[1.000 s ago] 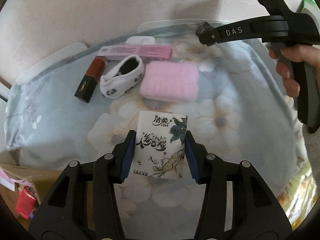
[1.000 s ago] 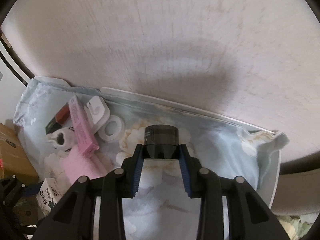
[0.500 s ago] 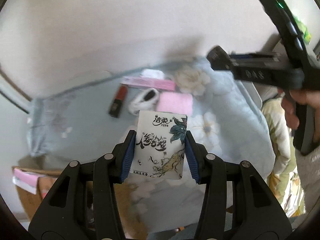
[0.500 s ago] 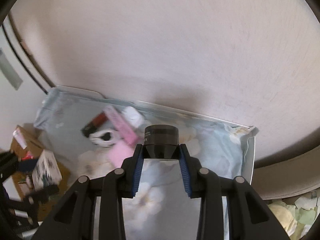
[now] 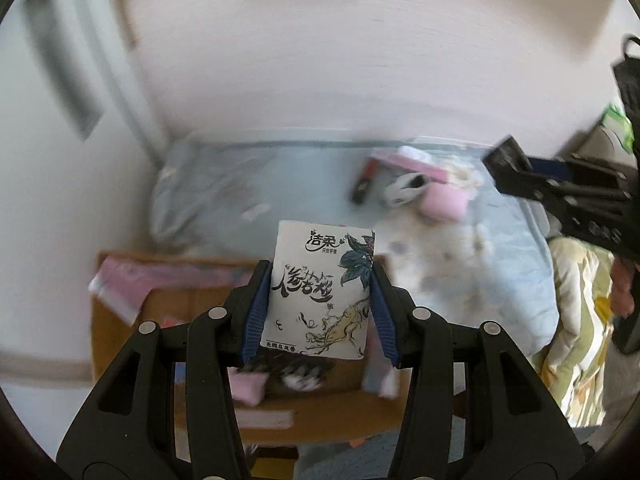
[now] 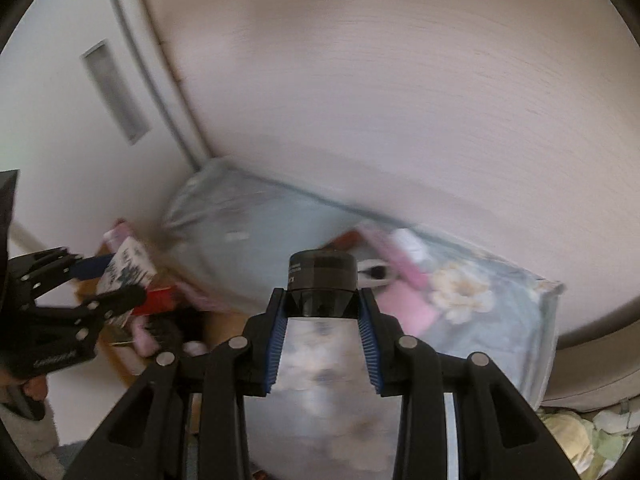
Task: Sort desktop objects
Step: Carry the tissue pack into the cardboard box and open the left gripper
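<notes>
My left gripper (image 5: 318, 300) is shut on a white tissue pack (image 5: 320, 288) with black and teal print, held in the air above an open cardboard box (image 5: 120, 320). The pack also shows in the right wrist view (image 6: 126, 266). My right gripper (image 6: 322, 308) is shut on a small black jar (image 6: 322, 280), held above the floral-clothed table (image 6: 500, 320). On the table lie a pink cloth (image 5: 444, 202), a white sock (image 5: 404, 188), a dark lipstick box (image 5: 364, 182) and a pink box (image 5: 416, 162). The view is blurred.
The cardboard box stands left of the table, below its edge, and holds pink and dark items (image 5: 288, 368). A pink packet (image 5: 132, 280) lies over its left rim. A wall runs behind the table. Green-yellow fabric (image 5: 580, 320) lies to the right.
My left gripper has lifted the tissue pack off the table and swung left over the cardboard box. My right gripper has risen and turned left with the jar.
</notes>
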`<action>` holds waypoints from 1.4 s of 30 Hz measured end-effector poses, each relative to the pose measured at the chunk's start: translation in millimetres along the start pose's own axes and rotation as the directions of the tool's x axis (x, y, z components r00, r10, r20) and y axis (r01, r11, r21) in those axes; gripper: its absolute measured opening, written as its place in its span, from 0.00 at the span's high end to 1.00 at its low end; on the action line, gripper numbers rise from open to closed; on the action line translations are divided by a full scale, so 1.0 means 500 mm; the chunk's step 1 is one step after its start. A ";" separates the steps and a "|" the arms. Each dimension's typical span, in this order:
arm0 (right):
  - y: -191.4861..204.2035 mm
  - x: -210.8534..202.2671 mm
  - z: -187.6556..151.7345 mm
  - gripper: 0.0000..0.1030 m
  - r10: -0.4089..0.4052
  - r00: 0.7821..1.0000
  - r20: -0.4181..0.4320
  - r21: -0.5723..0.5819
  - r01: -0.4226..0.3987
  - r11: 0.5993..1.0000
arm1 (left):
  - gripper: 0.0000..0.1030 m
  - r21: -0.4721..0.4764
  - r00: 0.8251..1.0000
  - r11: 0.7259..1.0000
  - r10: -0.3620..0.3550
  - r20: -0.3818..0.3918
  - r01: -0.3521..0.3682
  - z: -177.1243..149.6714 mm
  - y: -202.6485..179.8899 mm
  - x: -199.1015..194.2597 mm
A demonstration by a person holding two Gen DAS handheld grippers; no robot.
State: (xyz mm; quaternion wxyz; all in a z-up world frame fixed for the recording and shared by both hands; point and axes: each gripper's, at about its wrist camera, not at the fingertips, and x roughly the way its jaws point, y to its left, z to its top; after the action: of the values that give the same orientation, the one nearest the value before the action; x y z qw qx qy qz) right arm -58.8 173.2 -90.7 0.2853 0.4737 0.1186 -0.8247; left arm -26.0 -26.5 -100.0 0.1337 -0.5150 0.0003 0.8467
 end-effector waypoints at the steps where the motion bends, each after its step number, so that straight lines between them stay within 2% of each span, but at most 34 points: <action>1: 0.020 0.002 -0.003 0.69 0.014 1.000 -0.002 -0.007 -0.014 1.000 | 0.57 -0.021 1.000 1.000 0.009 -0.003 -0.009 -0.008 0.026 -0.005; 7: 0.152 0.053 -0.024 0.69 0.089 0.995 -0.045 -0.082 -0.092 0.992 | 0.57 -0.111 0.999 0.993 0.035 -0.025 -0.038 -0.064 0.136 -0.011; 11: 0.225 0.099 -0.045 0.69 0.113 0.989 -0.096 -0.118 -0.124 0.985 | 0.57 -0.124 0.998 0.991 0.052 -0.048 -0.057 -0.099 0.181 0.000; 16: 0.276 0.135 -0.075 0.69 0.149 0.975 -0.164 -0.113 -0.168 0.979 | 0.57 -0.125 0.996 0.990 0.054 -0.070 -0.062 -0.125 0.216 0.016; 21: 0.309 0.164 -0.089 0.69 0.146 0.967 -0.208 -0.120 -0.173 0.978 | 0.57 -0.135 0.995 0.990 0.037 -0.088 -0.048 -0.135 0.245 0.038; 31: 0.332 0.260 -0.037 0.69 0.066 0.967 -0.245 -0.153 -0.106 0.983 | 0.57 -0.118 0.993 0.992 0.020 -0.120 -0.034 -0.139 0.270 0.105; 33: 0.342 0.267 -0.031 0.66 0.050 0.968 -0.244 -0.177 -0.096 0.980 | 0.52 -0.132 0.992 0.991 0.000 -0.125 -0.017 -0.138 0.276 0.108; 35: 0.349 0.262 -0.029 0.51 0.039 0.972 -0.233 -0.206 -0.088 0.974 | 0.21 -0.144 0.991 0.990 -0.011 -0.130 -0.008 -0.138 0.283 0.106; 37: 0.346 0.249 -0.028 0.43 0.004 0.980 -0.196 -0.230 -0.050 0.972 | 0.06 -0.148 0.993 0.988 0.019 -0.117 -0.036 -0.136 0.290 0.098; 38: 0.341 0.242 -0.027 0.38 0.007 0.983 -0.185 -0.225 -0.049 0.973 | 0.03 -0.153 0.994 0.988 0.012 -0.107 -0.028 -0.135 0.294 0.092; 42: 0.296 0.205 -0.022 0.35 0.083 0.985 -0.154 -0.110 -0.100 0.989 | 0.01 -0.161 0.996 0.986 0.026 -0.086 -0.039 -0.125 0.301 0.067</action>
State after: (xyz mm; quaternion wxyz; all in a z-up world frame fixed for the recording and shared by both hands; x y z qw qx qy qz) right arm -4.8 21.8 -172.5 0.3406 0.5213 0.1657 -0.7647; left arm -20.3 -172.5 -179.2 0.0773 -0.5591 -0.0548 0.8236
